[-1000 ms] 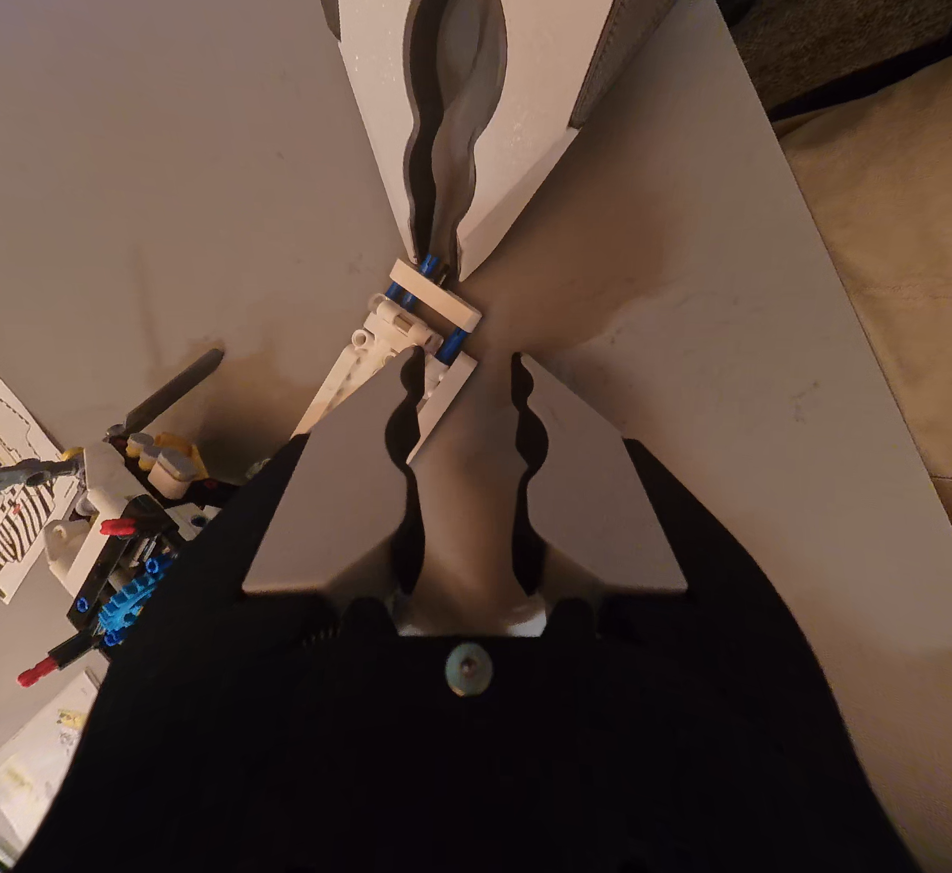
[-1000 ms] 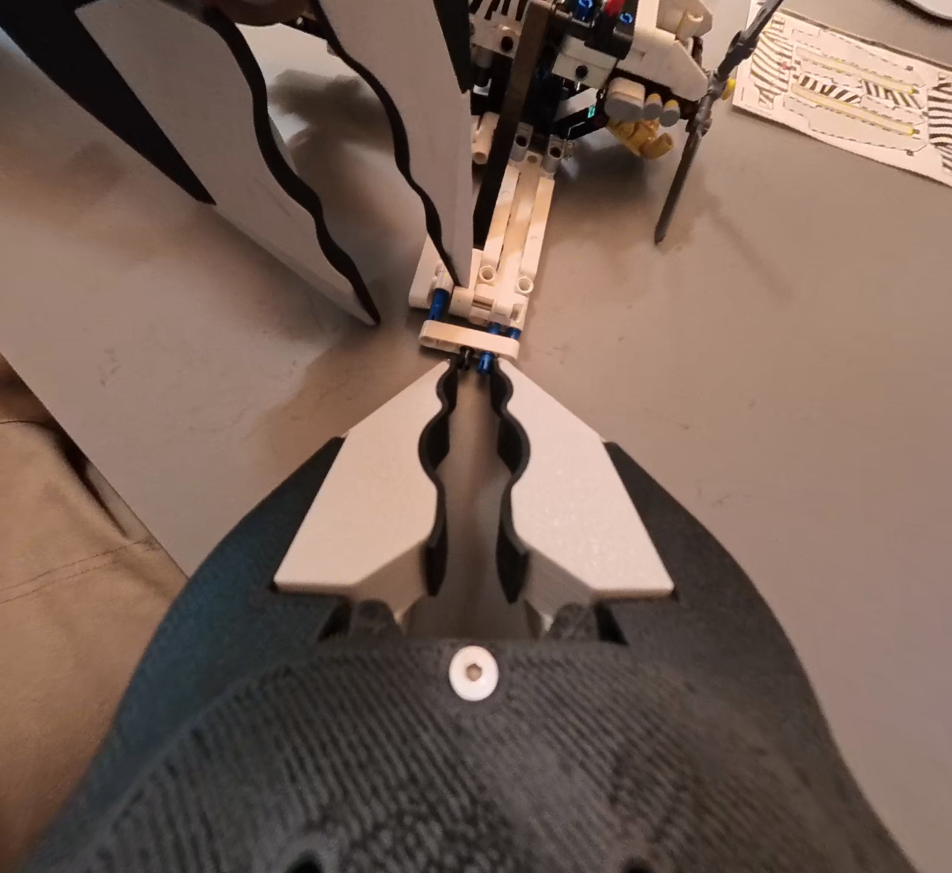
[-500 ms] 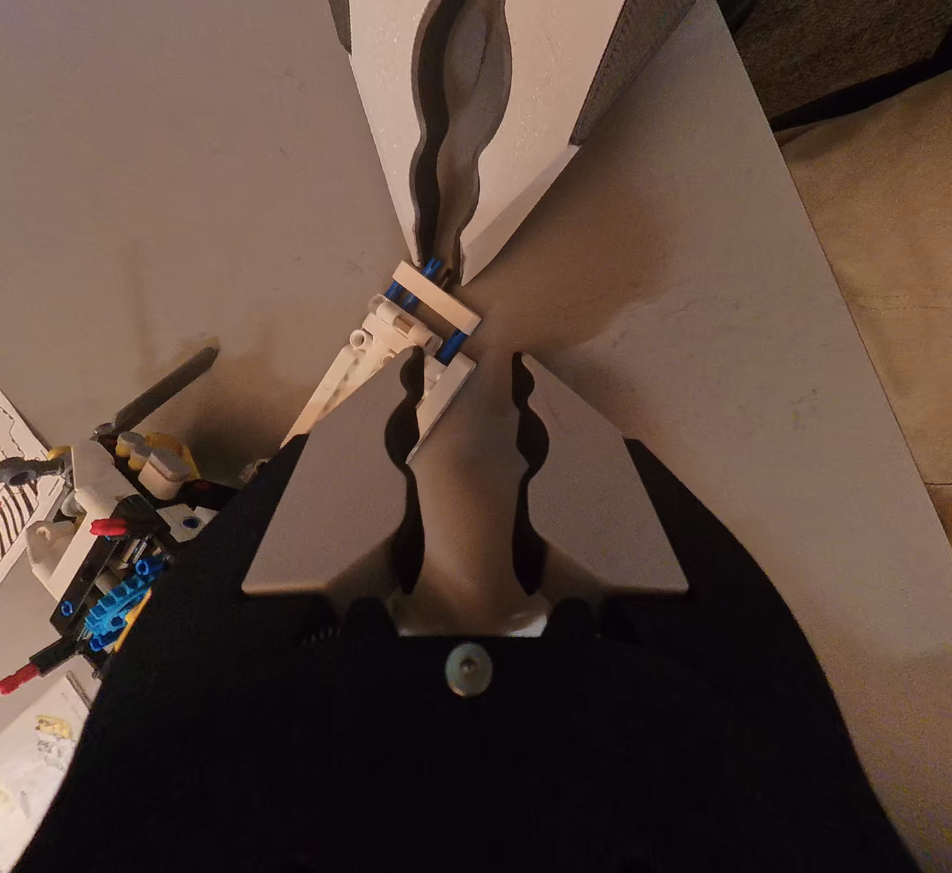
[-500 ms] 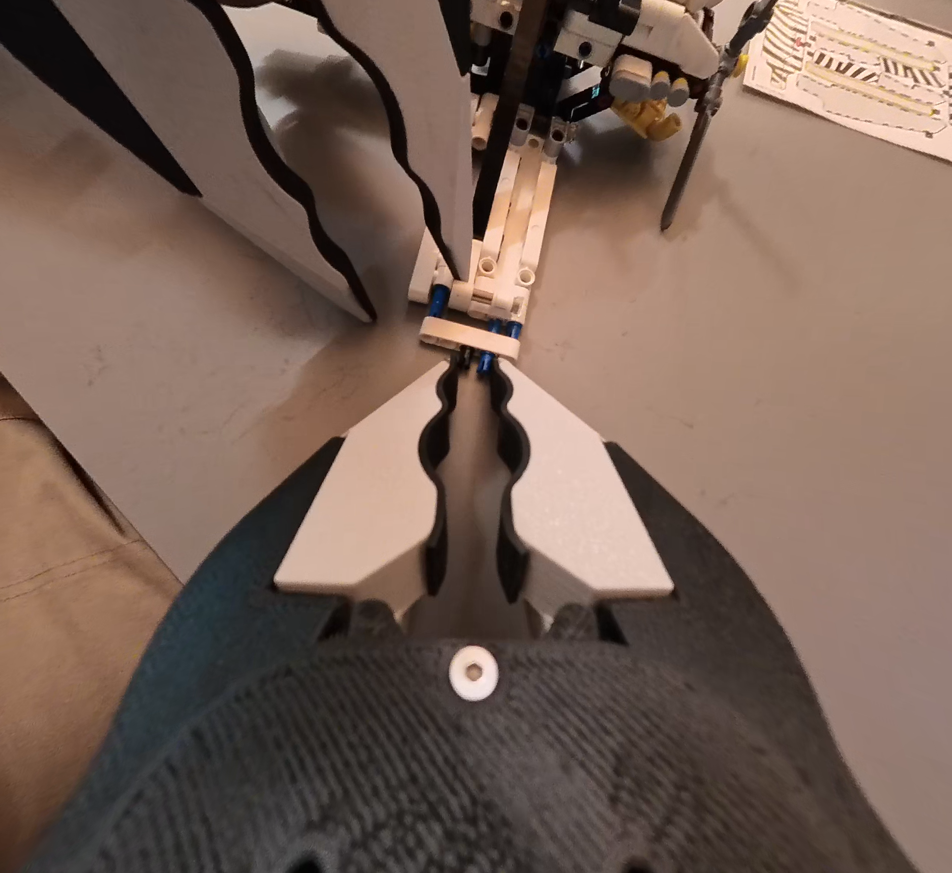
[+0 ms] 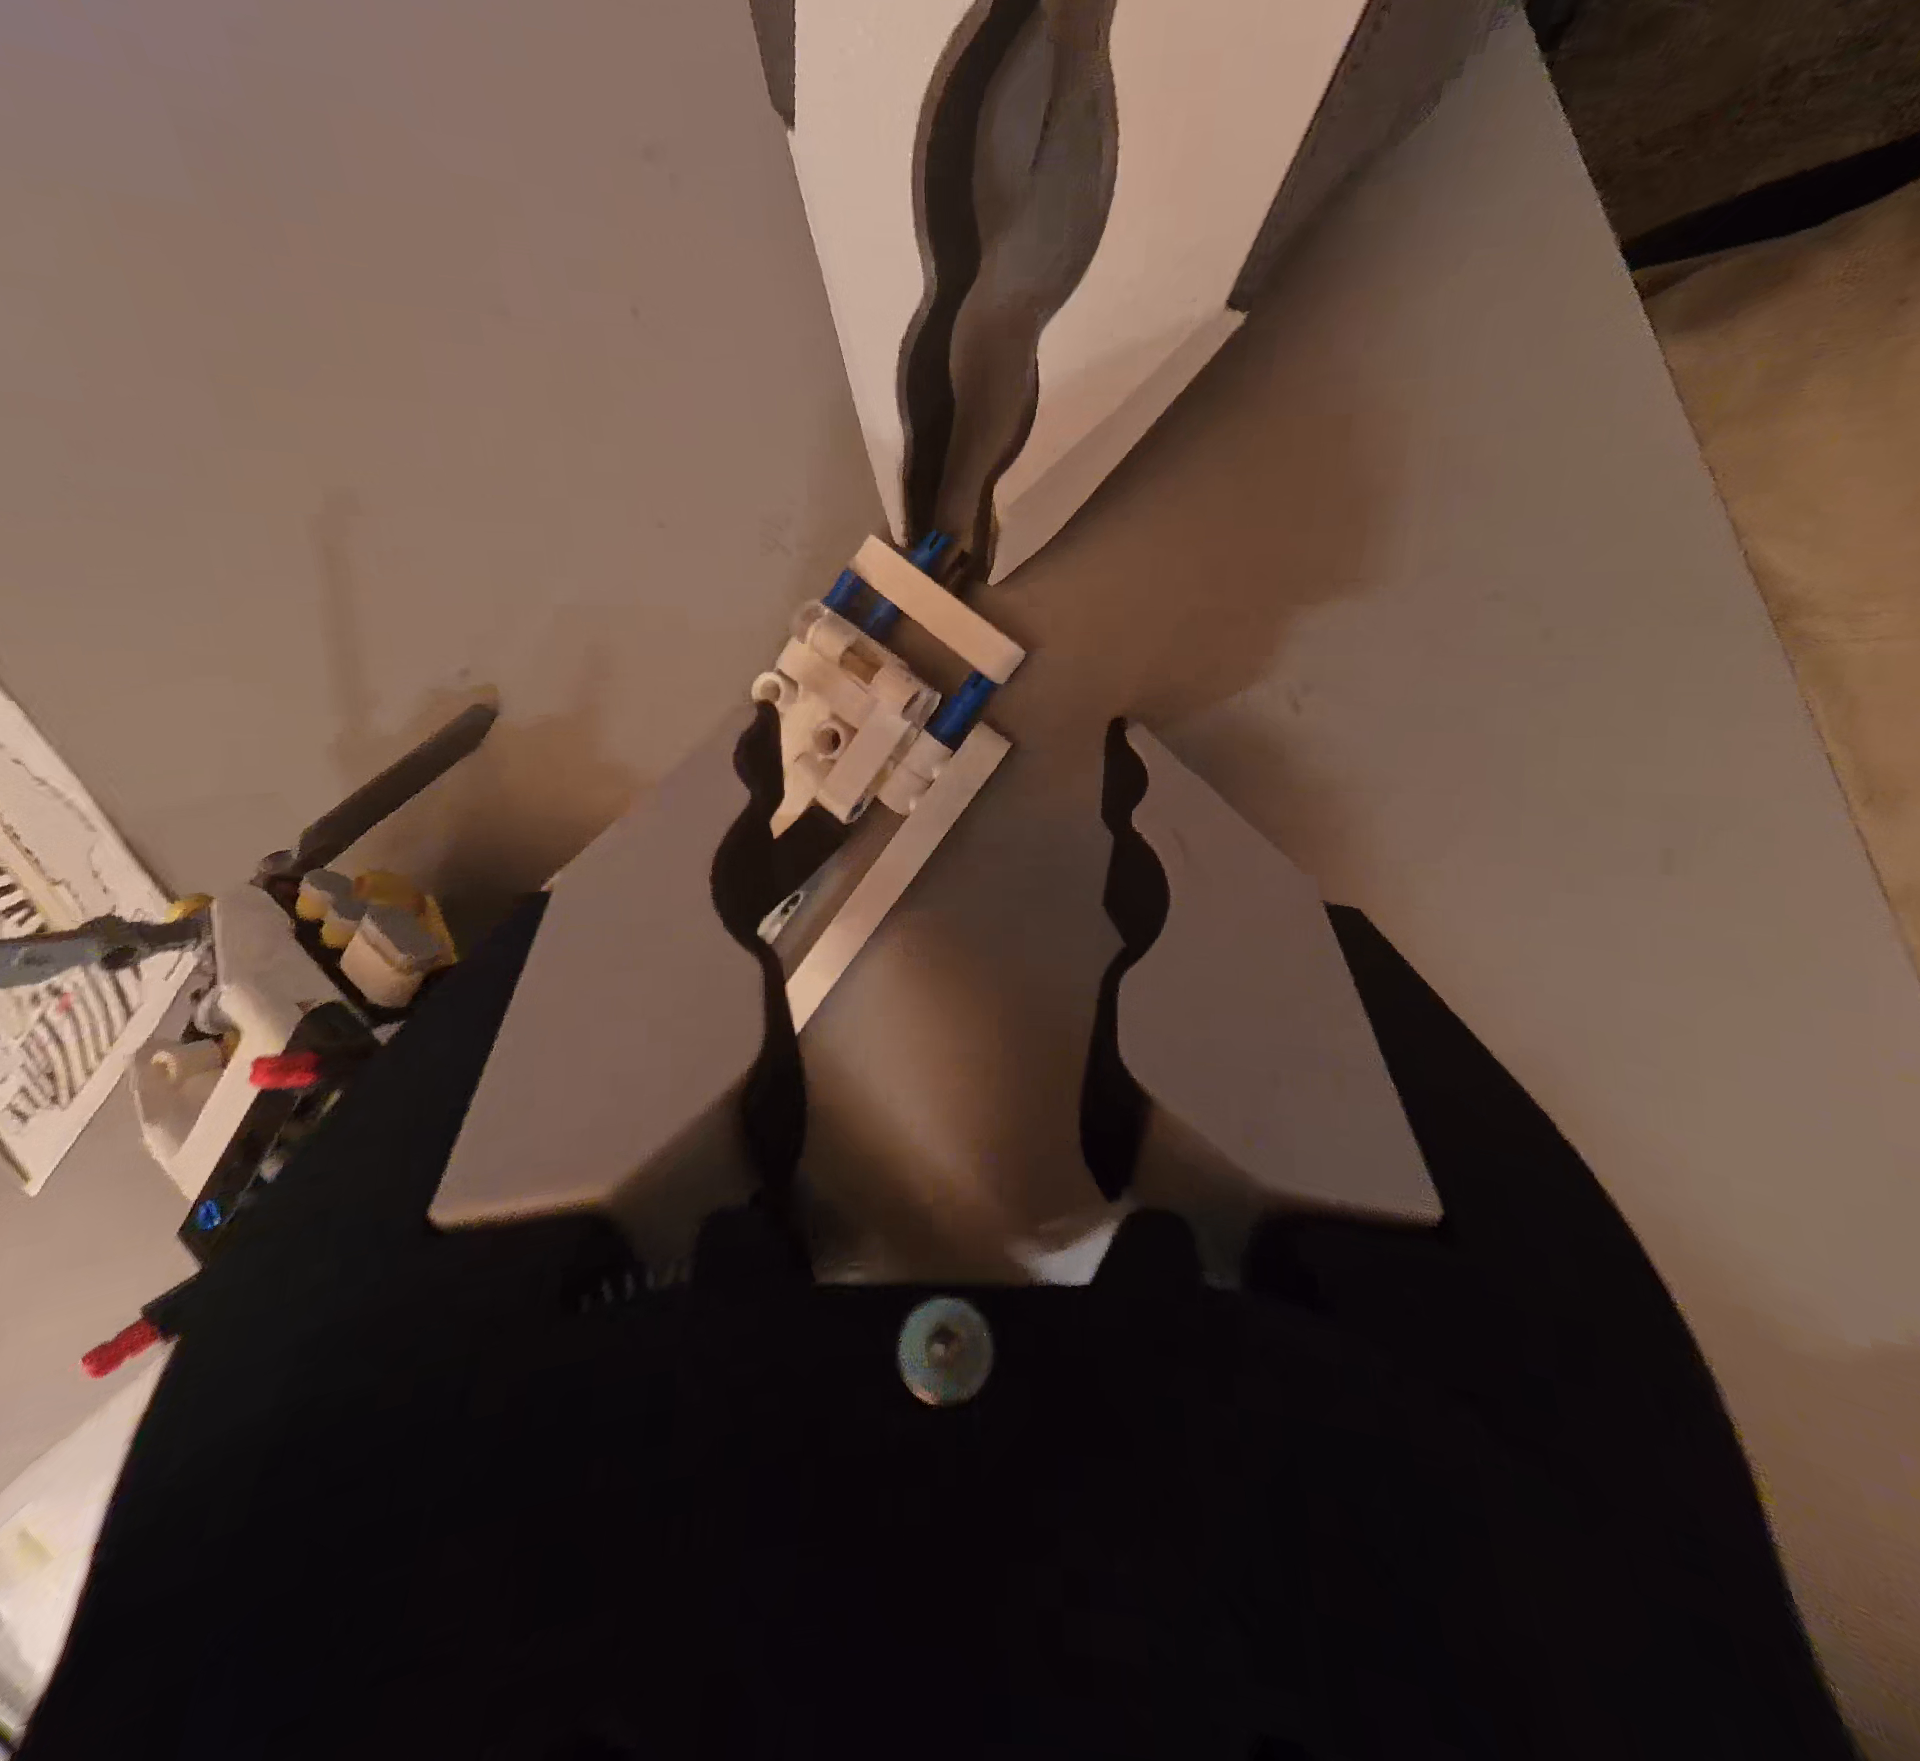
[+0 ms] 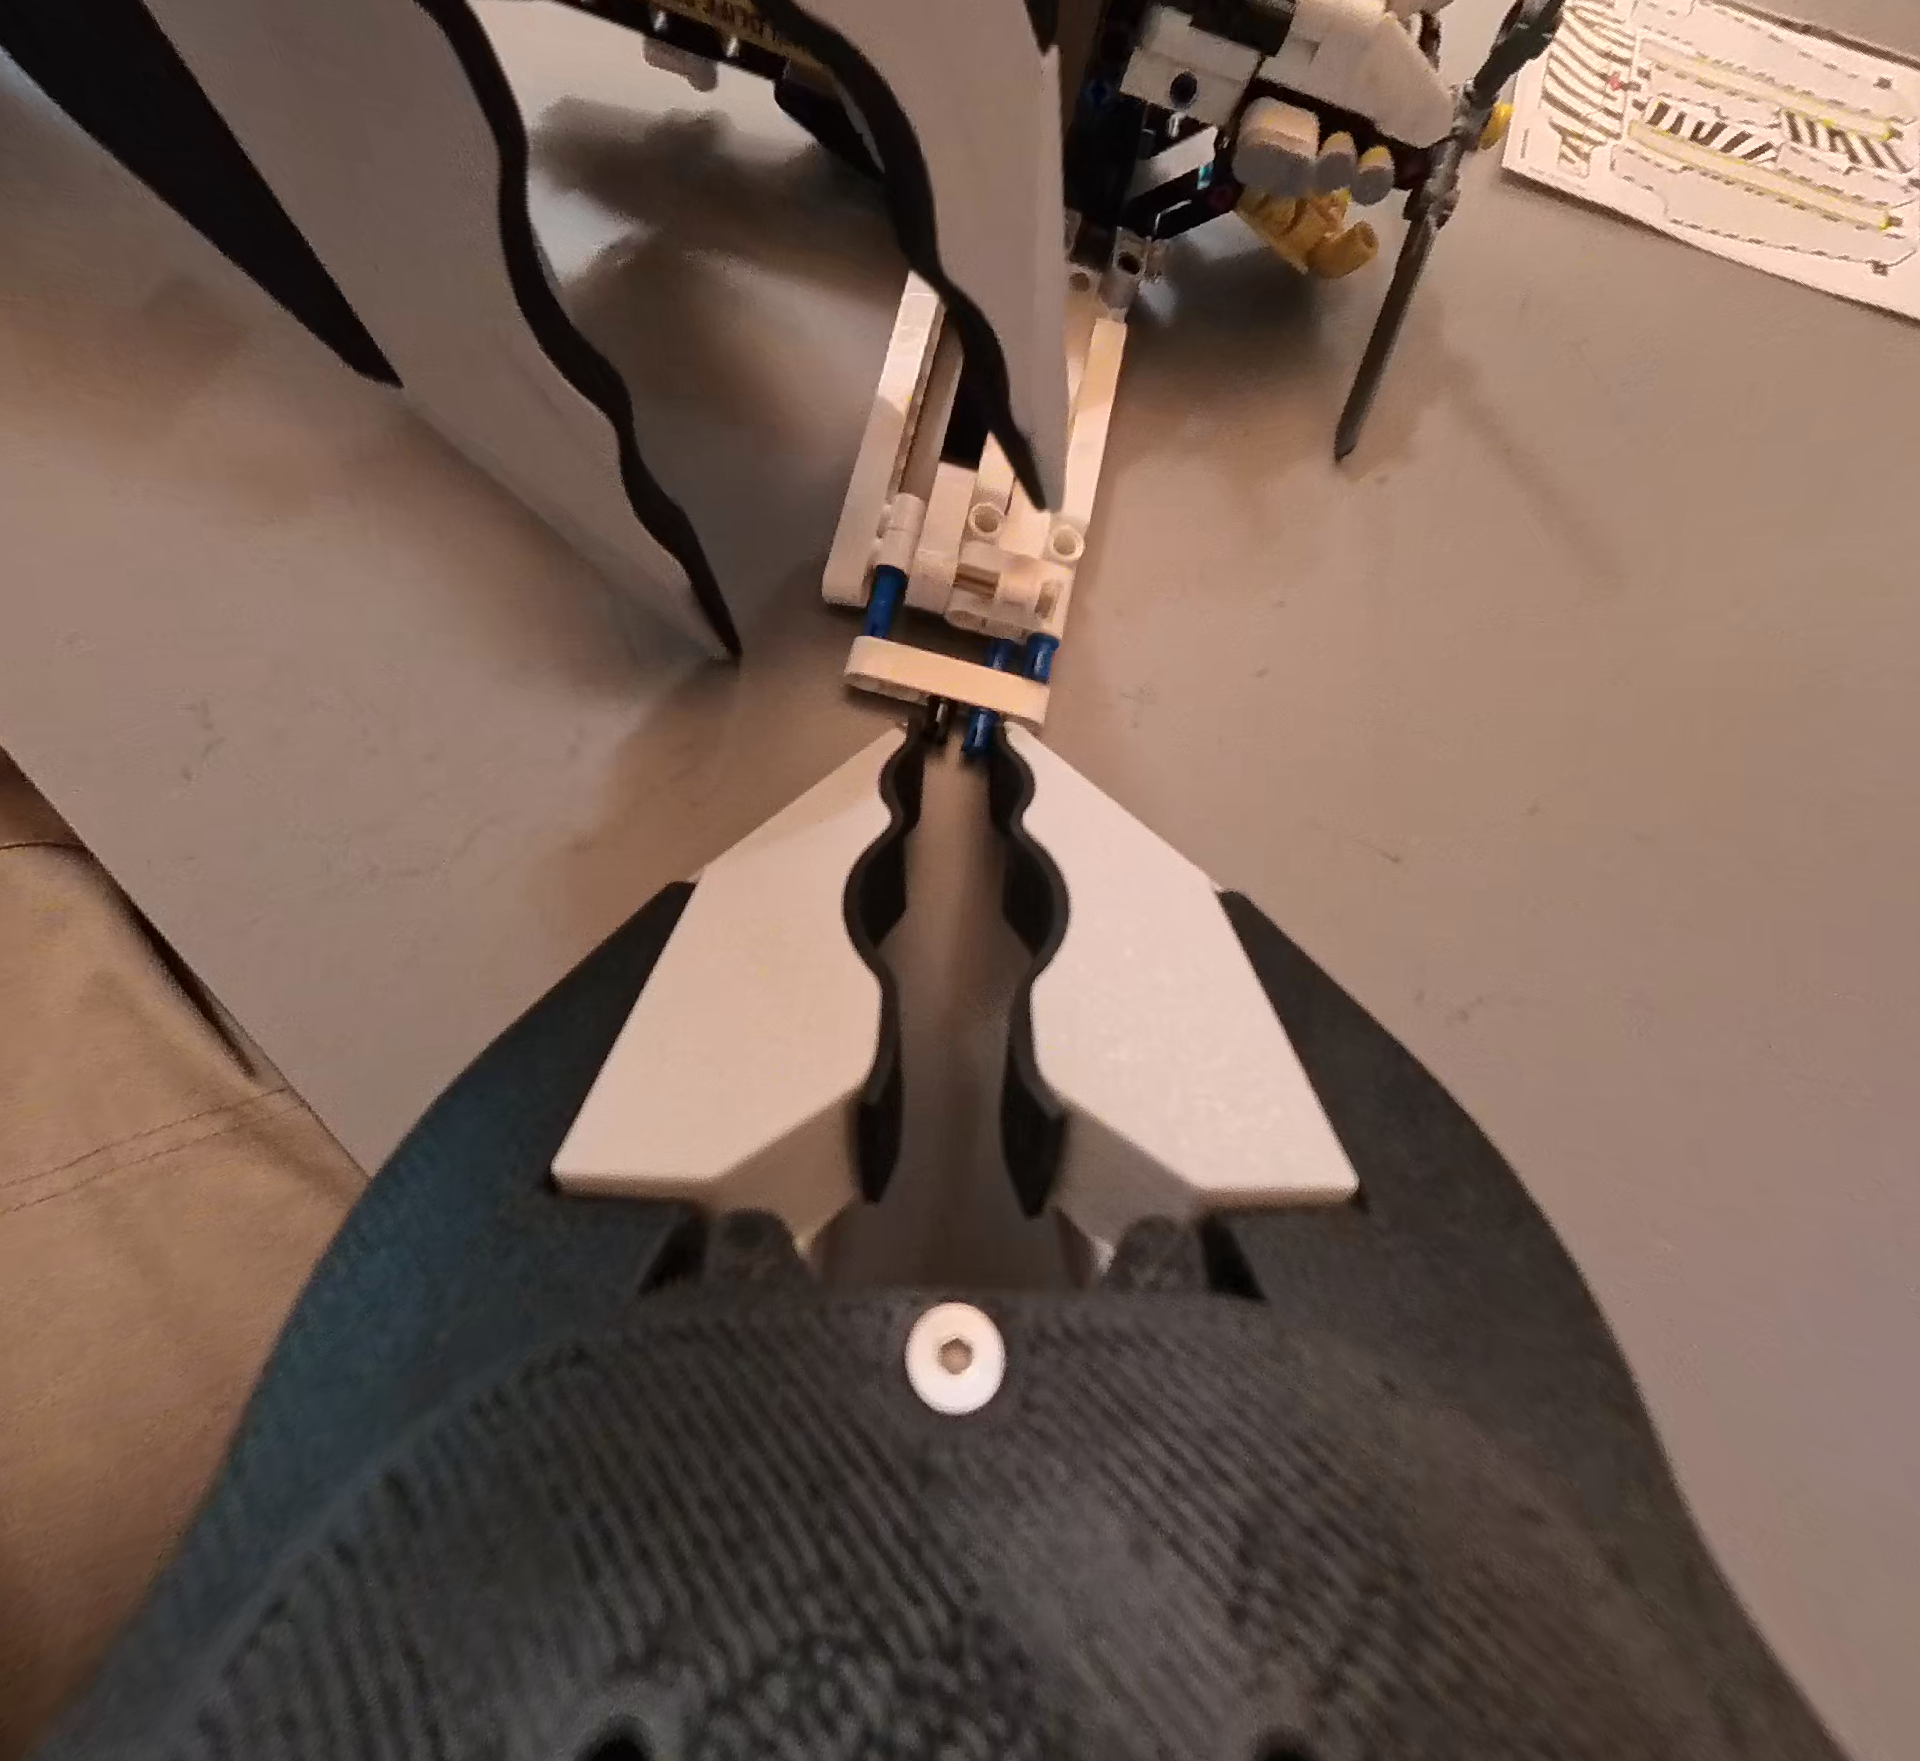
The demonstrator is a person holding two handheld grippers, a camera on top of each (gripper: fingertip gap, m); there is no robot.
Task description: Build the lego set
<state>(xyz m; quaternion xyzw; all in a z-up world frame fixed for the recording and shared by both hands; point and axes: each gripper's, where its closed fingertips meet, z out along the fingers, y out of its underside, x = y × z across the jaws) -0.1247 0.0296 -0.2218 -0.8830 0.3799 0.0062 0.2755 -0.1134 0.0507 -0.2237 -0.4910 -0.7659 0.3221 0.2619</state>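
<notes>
Since a moment ago, my left gripper [image 5: 935, 776] has slid forward over the white tail boom [image 5: 883, 870] of the lego model [image 6: 1278, 38], so its near finger [image 6: 997, 277] now covers more of the boom and its tip rests on the white connector block [image 6: 997, 558] at the boom's end. Its jaws stand wide apart, gripping nothing; the boom lies between them, against the left-hand finger.

My right gripper [image 6: 961, 735] has barely shifted. Its jaws are nearly closed, pinched on the small blue pin [image 6: 977, 729] that sticks out of the white crossbar [image 6: 945, 677] at the very end of the boom. Two more blue pins [image 6: 883, 594] join that crossbar to the connector block.

Both grippers face each other across the boom's end, close together. The model sits on the grey table [image 6: 1455, 880], near its edge, with its black and white body, coloured pins and yellow parts behind my left fingers. A dark grey rotor blade [image 6: 1392, 329] slants down to the table beside the body. A sticker sheet [image 6: 1725, 132] lies flat farther off to the right.
</notes>
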